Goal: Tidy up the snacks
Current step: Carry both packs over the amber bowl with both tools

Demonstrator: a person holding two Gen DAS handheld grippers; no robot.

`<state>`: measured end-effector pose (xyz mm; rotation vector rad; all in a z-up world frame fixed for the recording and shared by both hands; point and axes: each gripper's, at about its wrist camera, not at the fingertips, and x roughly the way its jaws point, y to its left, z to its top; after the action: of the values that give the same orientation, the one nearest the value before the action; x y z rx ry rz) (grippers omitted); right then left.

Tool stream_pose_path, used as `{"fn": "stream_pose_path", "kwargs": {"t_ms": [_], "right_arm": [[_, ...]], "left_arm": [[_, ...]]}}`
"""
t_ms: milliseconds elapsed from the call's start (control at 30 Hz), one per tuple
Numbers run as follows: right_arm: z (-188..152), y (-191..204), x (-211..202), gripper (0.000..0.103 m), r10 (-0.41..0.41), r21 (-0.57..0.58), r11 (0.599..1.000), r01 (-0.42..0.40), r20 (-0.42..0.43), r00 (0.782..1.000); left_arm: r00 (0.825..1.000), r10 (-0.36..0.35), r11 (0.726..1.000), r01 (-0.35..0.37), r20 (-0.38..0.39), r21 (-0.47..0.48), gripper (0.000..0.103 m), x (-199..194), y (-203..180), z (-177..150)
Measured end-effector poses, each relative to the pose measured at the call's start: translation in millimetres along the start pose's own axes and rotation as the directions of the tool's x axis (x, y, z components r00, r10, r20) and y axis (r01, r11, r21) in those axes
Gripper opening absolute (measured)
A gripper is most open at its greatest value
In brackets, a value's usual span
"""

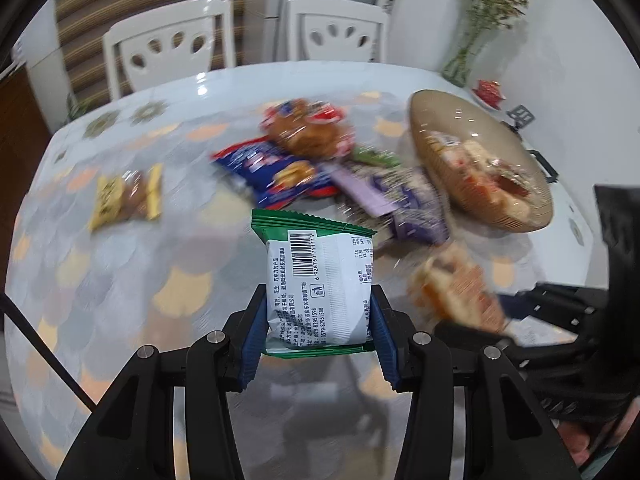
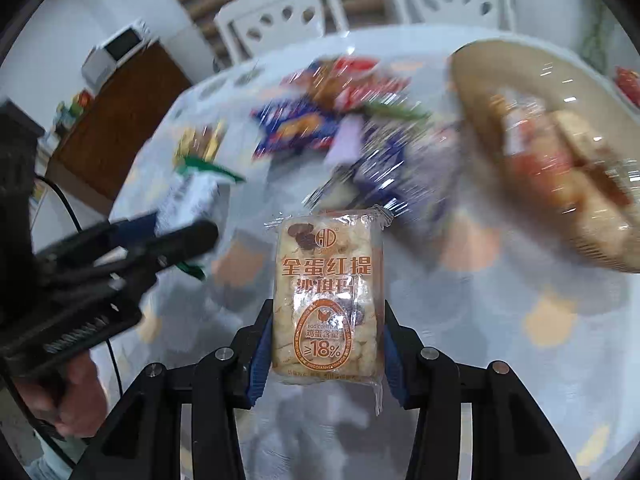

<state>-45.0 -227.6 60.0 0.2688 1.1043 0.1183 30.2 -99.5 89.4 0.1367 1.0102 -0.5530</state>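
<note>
My left gripper (image 1: pixel 319 308) is shut on a green-and-white snack packet (image 1: pixel 320 284), barcode side up, held above the table. My right gripper (image 2: pixel 326 328) is shut on a clear-wrapped orange-print rice cake bar (image 2: pixel 326 296). Seen from the left wrist, that bar (image 1: pixel 456 292) and the right gripper (image 1: pixel 516 312) are blurred at the lower right. From the right wrist, the left gripper (image 2: pixel 168 240) with its green packet (image 2: pixel 192 196) shows at the left. A tan oval plate (image 1: pixel 436 120) holding a few wrapped snacks stands at the right.
Loose snacks lie mid-table: a yellow packet (image 1: pixel 128 196), a blue packet (image 1: pixel 276 176), a red bun packet (image 1: pixel 308 128) and purple packets (image 1: pixel 392 200). A vase of dried flowers (image 1: pixel 464 60) stands at the back right. Two white chairs (image 1: pixel 168 48) stand behind the table. A hand (image 2: pixel 76 396) holds the left gripper.
</note>
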Motion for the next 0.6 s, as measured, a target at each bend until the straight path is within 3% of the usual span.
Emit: {"fn": "stream_pose_path", "kwargs": {"t_ms": [133, 300, 600], "right_arm": [[14.5, -27.9, -39.5, 0.046, -0.047, 0.05, 0.998, 0.043, 0.081, 0.996], [36.8, -71.3, -85.6, 0.046, -0.153, 0.124, 0.983, 0.134, 0.162, 0.975], [71.3, -137.1, -112.0, 0.046, -0.267, 0.274, 0.939, 0.208, 0.196, 0.944]], "left_arm": [[0.999, -0.048, 0.995, 0.046, 0.021, 0.085, 0.045, 0.0, -35.1, 29.8], [0.992, -0.13, 0.978, 0.128, -0.001, 0.164, 0.045, 12.8, -73.2, 66.4], [0.98, -0.199, 0.953, 0.192, 0.005, 0.234, 0.045, 41.9, -126.9, 118.5]]}}
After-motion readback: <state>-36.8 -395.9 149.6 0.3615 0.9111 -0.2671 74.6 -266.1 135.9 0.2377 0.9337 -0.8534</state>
